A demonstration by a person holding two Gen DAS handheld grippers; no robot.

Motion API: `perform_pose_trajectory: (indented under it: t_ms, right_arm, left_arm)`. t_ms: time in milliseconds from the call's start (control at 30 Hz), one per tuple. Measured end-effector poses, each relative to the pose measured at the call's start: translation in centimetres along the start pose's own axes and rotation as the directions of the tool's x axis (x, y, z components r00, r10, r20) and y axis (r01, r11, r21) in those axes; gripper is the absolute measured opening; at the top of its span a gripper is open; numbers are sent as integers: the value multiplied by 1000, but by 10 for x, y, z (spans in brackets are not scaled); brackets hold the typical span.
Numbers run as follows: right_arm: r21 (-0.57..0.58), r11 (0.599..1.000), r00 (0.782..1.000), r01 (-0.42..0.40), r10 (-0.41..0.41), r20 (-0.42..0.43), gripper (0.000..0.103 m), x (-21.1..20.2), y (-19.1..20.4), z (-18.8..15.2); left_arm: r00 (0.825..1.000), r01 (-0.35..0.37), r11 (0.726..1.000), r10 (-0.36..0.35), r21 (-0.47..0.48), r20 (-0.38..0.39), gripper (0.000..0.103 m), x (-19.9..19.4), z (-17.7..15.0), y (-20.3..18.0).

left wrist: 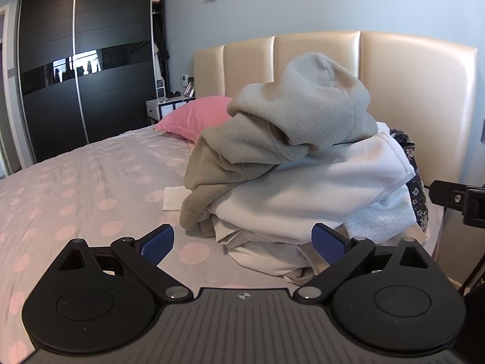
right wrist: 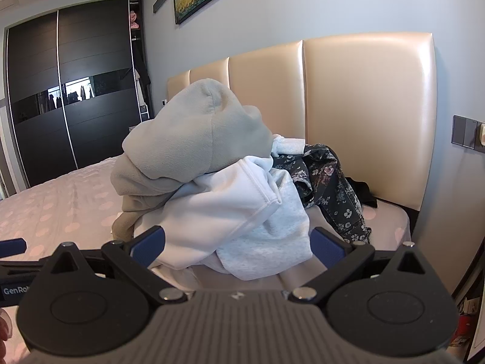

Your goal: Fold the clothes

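Clothes pile (left wrist: 291, 176): unfolded garments heaped on the bed, near the headboard, at 12 o'clock from both grippers.

Bed (left wrist: 75, 188): wide mattress under a pale pink sheet with darker pink polka dots; it bears the pile and a pillow.

Headboard (left wrist: 409, 91): glossy cream padded panels, upright, directly behind the pile.

Wardrobe (left wrist: 81, 69): dark sliding doors with a mirrored band, at 10 o'clock in the left wrist view.

Grey fleece hooded top (left wrist: 303, 115): soft, crumpled, uppermost item of the pile, draping down its 9 o'clock side.

White sweatshirt (left wrist: 318, 188): thick cotton, lying under the fleece.

Light grey marl garment (right wrist: 272, 236): at the front of the pile, touching the white sweatshirt, in the right wrist view.

Dark floral-print garment (right wrist: 333, 188): bunched at 3 o'clock of the pile.

Pink pillow (left wrist: 194, 115): at 9 o'clock of the pile, against the headboard.

Left gripper (left wrist: 242, 242): black, blue-padded fingers spread wide, nothing between the pads; the pile lies just beyond.

Right gripper (right wrist: 238, 244): same build, fingers spread wide, the grey marl garment just ahead, pads not pressing it.
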State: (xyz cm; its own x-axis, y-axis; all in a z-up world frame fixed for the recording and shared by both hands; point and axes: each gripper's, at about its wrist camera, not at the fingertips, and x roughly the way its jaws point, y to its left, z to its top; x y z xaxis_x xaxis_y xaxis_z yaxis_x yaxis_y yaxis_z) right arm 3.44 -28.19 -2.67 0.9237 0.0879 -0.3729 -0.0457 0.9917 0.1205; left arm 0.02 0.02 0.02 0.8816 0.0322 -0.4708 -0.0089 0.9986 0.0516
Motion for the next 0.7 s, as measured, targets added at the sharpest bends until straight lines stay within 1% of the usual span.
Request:
perform_pose_trajectory:
  t_ms: [67,167,267,300,400,533,700]
  right_arm:
    - [-17,1000,1000,6,-6,-2,103,-1,1,-1]
    - [-5,1000,1000,1,-1,-2,103,-1,0,-1]
    - [0,1000,1000,-1,1,-5,103,0,-1,-2]
    - [2,1000,1000,-1,1,-7,103,1,-1,-1]
    - [-2,1000,1000,0,0,-10,103,2,-1,1]
    - [-11,1000,1000,3,-3,-2,103,-1,0,1]
    - [-8,1000,1000,1,-1,0,103,-1,-1,1]
  left_arm:
    - [1000,-21,1000,21,-17,-21,98,0,1,1]
    - [998,-27,1000,26,-6,-48,98,5,4,-3]
    - [1000,5,1000,-6,-26,-28,98,-2,3,3]
    - [1000,6,1000,-7,-29,-22,98,-4,3,5]
    - [1000,-1,1000,1,-28,-17,98,-4,6,1]
    - [1000,6,999,-6,-37,-21,98,-4,8,1]
    - [999,-16,999,14,-49,-34,98,-6,7,4]
